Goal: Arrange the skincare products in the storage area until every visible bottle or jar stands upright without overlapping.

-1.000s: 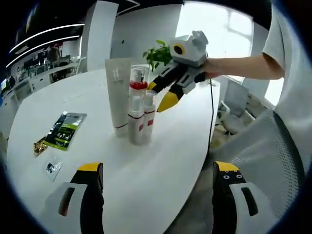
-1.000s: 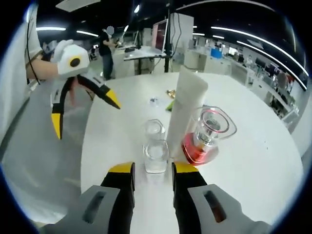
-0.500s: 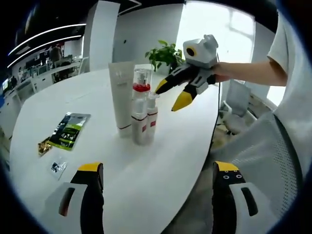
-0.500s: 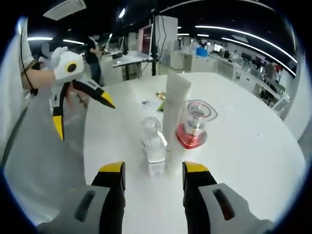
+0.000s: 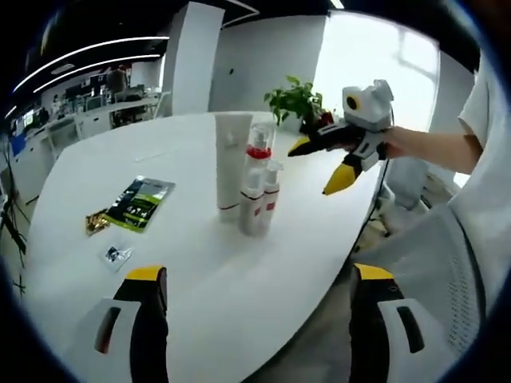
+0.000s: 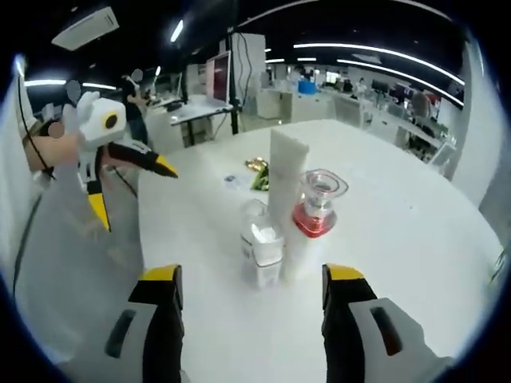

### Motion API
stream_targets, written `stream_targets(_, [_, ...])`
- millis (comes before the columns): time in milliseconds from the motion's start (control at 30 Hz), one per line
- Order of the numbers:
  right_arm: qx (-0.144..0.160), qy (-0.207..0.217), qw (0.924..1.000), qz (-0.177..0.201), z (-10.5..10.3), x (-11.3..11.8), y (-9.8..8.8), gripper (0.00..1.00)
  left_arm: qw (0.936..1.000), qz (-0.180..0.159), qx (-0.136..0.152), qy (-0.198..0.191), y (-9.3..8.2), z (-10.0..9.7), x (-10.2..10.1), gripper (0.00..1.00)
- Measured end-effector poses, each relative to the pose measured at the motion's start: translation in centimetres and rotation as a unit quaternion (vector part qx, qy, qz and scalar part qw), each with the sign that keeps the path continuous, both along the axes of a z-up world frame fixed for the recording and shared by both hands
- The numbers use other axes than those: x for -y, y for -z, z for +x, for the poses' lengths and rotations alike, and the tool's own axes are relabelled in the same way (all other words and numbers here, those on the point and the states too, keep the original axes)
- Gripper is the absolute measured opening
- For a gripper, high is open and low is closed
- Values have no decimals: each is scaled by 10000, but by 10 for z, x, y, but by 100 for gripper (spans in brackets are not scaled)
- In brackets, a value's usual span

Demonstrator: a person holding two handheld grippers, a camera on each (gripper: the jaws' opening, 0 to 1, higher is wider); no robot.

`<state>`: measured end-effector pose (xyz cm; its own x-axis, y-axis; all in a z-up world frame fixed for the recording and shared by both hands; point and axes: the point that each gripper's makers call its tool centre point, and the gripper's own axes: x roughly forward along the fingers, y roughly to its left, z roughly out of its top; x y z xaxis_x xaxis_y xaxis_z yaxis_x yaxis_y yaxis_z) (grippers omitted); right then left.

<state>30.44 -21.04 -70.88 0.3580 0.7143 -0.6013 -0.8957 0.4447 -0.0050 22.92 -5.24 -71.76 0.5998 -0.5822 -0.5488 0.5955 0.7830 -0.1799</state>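
Standing upright in a tight cluster on the round white table (image 5: 200, 271) are your tall white tube (image 5: 231, 163), red-collared clear bottle (image 5: 258, 155) and two small white pump bottles (image 5: 261, 209). Your left gripper (image 5: 251, 319) and right gripper (image 6: 249, 307) both gape wide, empty, clear of the cluster. A green foil sachet (image 5: 141, 203) lies flat, well apart.

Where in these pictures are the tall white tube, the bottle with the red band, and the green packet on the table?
tall white tube (image 5: 231, 159), left gripper view, middle of its body.
bottle with the red band (image 6: 317, 209), right gripper view, on its clear upper part above the band.
green packet (image 5: 142, 203), left gripper view, centre of its face.
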Motion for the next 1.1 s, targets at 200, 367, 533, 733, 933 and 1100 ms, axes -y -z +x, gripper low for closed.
stream_targets(200, [-84, 84, 9999, 97, -17, 1, -2, 77, 9996, 41, 66, -285, -13, -8, -10, 89])
stream_targets(367, [-107, 212, 9995, 231, -28, -4, -6, 81, 9987, 95, 122, -485, -18, -15, -24, 90])
stream_targets(533, [-35, 344, 9988, 335, -38, -10, -16, 86, 9987, 103, 87, -484, -21, -21, -34, 91])
stream_targets(733, [-141, 809, 9941, 709, -44, -15, -25, 89, 9989, 96, 34, -450, -21, -17, -51, 94])
stream_targets(933, [-238, 1160, 9899, 783, -51, -21, -23, 94, 9994, 87, 27, -344, -27, -23, -67, 96])
stream_targets(1100, [-322, 1294, 9878, 805, -61, -33, -23, 98, 9992, 105, -79, -391, -24, -31, -83, 98])
